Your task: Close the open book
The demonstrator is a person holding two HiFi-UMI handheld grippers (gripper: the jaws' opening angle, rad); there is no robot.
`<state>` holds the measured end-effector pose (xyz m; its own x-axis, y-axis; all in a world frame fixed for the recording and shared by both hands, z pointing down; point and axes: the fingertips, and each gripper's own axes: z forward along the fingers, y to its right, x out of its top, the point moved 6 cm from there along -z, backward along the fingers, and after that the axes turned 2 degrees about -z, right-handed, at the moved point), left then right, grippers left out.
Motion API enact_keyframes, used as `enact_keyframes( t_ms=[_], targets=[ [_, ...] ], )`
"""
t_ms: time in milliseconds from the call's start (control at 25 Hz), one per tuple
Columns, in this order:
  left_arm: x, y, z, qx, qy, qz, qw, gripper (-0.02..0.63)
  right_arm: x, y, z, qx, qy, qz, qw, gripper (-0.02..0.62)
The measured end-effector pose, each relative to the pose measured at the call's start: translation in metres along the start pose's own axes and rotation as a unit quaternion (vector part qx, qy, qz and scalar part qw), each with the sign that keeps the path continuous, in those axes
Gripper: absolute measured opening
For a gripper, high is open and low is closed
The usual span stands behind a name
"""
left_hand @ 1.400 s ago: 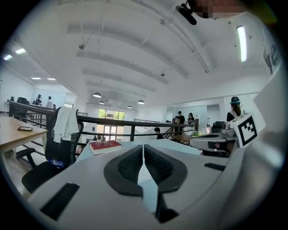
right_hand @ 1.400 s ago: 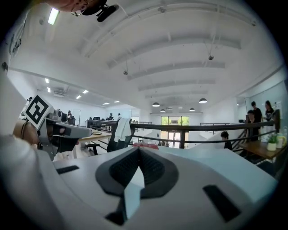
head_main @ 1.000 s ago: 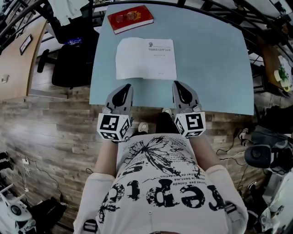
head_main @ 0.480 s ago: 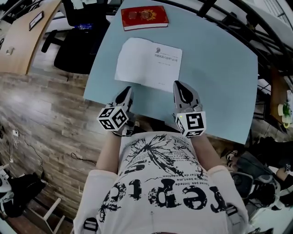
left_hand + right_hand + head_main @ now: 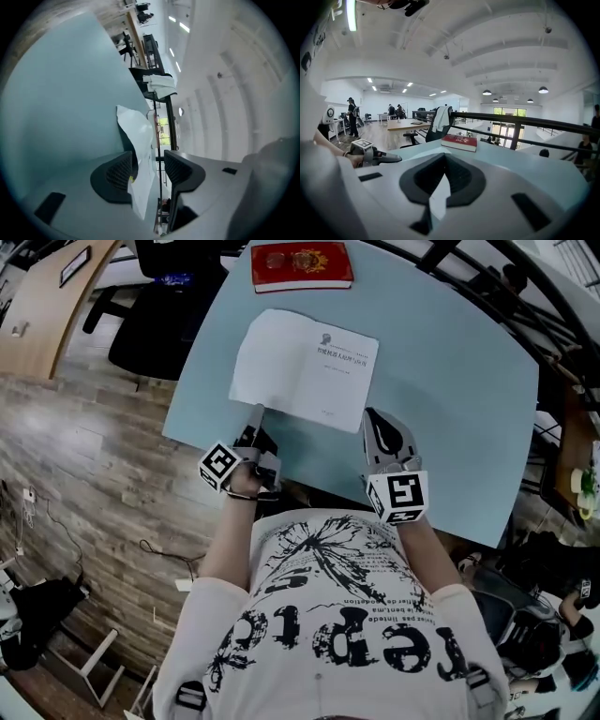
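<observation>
Step in hand: getting hold of the left half so it can be folded shut. The open book [image 5: 305, 362] lies flat on the table [image 5: 450, 418], upper centre of the head view, just below a red book [image 5: 302, 265] at the top edge.

L gripper [image 5: 149, 164] is rolled on its side at the lower-left corner of the open book. Its jaws have just been opening and stand wide, w/ the white edge of the left half between them; pads don't look to be pressing on it. R gripper [image 5: 443, 161] sits near the lower-right corner, jaws together, nothing in them.

Next, I'd say: close the L jaws on that edge, lift, swing the left half over to the right onto the printed page. R could steady the right side. The sheet looks thin and curls in the left gripper view, so poss. one page rather than the cover; can't tell.

Long axis of the spread runs left-right across the frame, right end dipping a bit lower. Spine approx. top-to-bottom through the middle, though the fold is hard to make out. Print reads upright from the person's side, so the top of the page points to the frame's top.
</observation>
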<state>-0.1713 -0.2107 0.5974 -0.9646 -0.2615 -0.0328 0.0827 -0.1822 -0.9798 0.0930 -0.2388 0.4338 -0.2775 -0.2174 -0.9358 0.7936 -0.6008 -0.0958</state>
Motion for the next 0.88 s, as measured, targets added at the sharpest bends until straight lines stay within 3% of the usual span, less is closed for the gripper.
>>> enact_keyframes(
  t_ms=[320,480,680,880],
  targets=[
    [0.012,-0.018,0.02,0.004,0.015,-0.054,0.9984,0.216,-0.003,0.01,-0.001,-0.012,-0.008,-0.003,1.0,0.011],
    [0.015,-0.015,0.029,-0.025,0.021,-0.081,0.9962,0.195,-0.002,0.008,-0.005,-0.021,-0.009,-0.004,1.0,0.011],
    [0.016,-0.008,0.03,-0.02,0.003,-0.054,0.9984,0.034,-0.003,0.004,-0.012,-0.037,-0.01,-0.013,0.999,0.011],
    [0.009,0.01,0.028,-0.035,-0.03,-0.003,0.999,0.021,-0.007,-0.002,-0.017,-0.054,-0.01,0.001,0.999,0.011]
  ],
)
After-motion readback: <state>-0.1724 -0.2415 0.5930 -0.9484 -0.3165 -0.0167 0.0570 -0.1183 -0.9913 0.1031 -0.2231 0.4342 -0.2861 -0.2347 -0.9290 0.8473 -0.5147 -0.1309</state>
